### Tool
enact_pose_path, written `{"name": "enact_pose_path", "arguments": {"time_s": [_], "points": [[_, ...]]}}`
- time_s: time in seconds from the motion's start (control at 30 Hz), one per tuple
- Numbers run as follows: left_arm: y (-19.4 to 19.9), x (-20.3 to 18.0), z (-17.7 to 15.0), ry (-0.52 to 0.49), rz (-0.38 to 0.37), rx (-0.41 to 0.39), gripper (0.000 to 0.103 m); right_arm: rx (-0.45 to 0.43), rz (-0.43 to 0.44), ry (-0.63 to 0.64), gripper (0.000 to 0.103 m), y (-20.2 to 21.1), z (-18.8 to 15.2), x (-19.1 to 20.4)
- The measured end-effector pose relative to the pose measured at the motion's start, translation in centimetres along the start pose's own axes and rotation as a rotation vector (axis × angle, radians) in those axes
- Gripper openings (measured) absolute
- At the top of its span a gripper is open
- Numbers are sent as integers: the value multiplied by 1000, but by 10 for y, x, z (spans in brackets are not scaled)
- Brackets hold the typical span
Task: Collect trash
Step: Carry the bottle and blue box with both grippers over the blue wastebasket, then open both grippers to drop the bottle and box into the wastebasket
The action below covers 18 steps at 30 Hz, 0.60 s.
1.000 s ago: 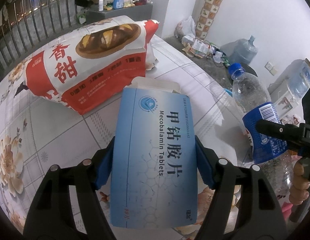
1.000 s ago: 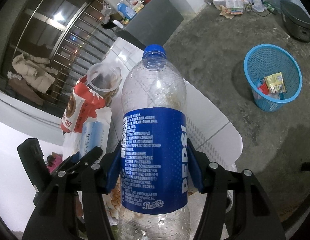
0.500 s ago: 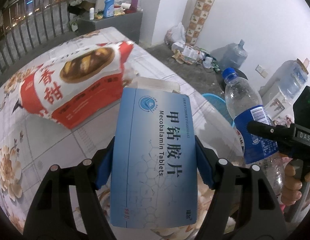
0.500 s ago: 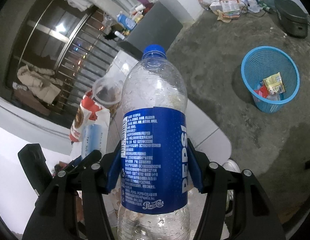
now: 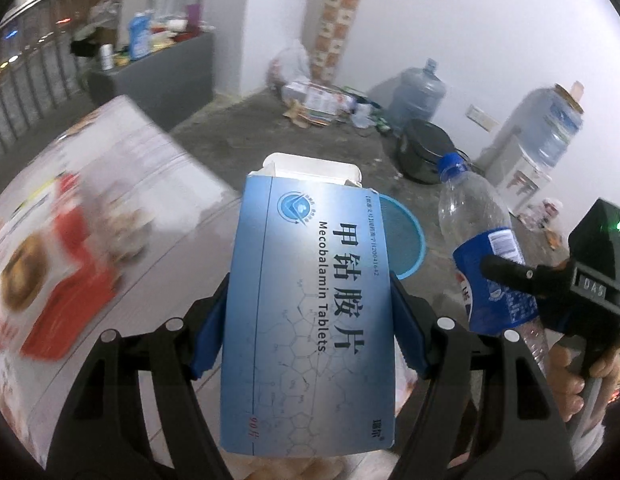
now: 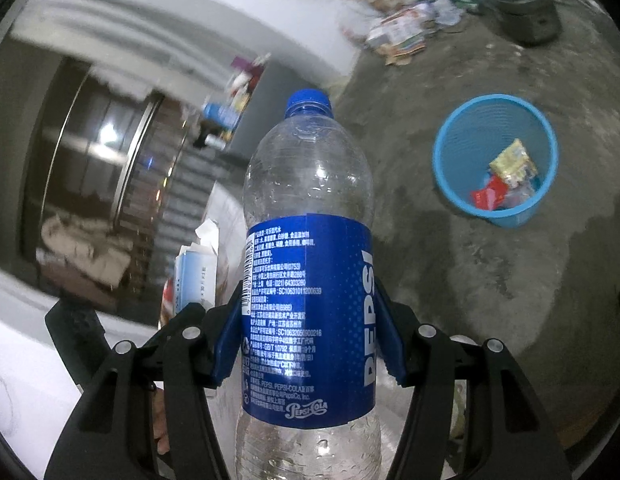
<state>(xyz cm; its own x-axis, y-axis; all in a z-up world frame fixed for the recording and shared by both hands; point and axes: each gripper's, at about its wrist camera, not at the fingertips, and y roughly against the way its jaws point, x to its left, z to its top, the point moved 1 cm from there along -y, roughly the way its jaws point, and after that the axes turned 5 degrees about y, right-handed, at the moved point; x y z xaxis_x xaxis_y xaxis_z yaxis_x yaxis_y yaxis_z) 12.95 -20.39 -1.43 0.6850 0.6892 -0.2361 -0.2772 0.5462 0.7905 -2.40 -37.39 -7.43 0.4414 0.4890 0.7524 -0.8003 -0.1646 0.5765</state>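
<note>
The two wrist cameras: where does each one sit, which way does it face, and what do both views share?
Left wrist: sits on the left gripper, faces along its fingers at the clamped tablet box and the floor beyond; the right gripper and its hand show.
Right wrist: sits on the right gripper, faces down past the Pepsi bottle to the floor; the left gripper's black frame shows at lower left.
Shared: blue basket, bottle, box.

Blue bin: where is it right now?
On the concrete floor: upper right of the right wrist view, the bin sits right of the bottle, with wrappers inside.
</note>
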Motion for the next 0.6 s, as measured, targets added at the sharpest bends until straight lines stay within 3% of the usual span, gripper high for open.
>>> {"name": "enact_pose_path", "arguments": {"time_s": [0.23,0.4,0.5,0.6], "points": [[-81,-60,42,-49,-100,162,68,-44,-6,-217,57,12,27,-74],[-159,-95,60,-84,-99,304,68,-2,13,-397,57,-9,39,-131],[-194,-110,70,-99,-101,341,69,21,21,-469,58,-26,53,-159],[-233,-122,89,-92,-86,324,71,40,47,-530,59,-45,71,-183]]}}
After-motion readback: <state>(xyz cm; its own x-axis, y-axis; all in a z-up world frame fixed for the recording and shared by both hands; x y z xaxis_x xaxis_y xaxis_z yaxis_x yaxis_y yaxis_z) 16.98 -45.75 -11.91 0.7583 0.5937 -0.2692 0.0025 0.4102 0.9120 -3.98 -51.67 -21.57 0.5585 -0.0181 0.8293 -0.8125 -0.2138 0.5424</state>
